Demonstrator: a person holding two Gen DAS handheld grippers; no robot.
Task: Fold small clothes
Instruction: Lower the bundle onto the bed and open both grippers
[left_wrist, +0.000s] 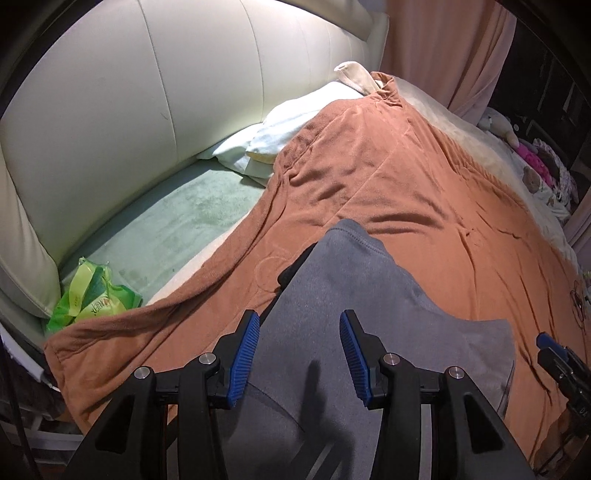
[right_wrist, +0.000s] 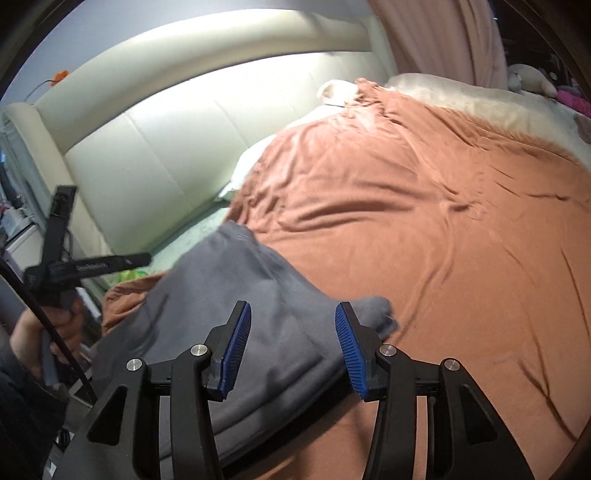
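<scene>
Grey cloth, a small garment (left_wrist: 332, 295), lies spread on the orange blanket (left_wrist: 424, 184) near the bed's front edge, flat enough for folding. Both the left gripper (left_wrist: 299, 354) and the right gripper (right_wrist: 291, 350) hang over it with jaws apart, clamping nothing, likely so each can take an edge. Off to the side, a green packet (left_wrist: 92, 291) sits by the cream headboard (left_wrist: 147, 110), clear of the work.

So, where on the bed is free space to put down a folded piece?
The widest free patch is the orange blanket, right of the grey garment and short of the cream cover. A narrower one is the green sheet, between headboard, pillows and green packet. The far right corner with the soft toys is crowded.
</scene>
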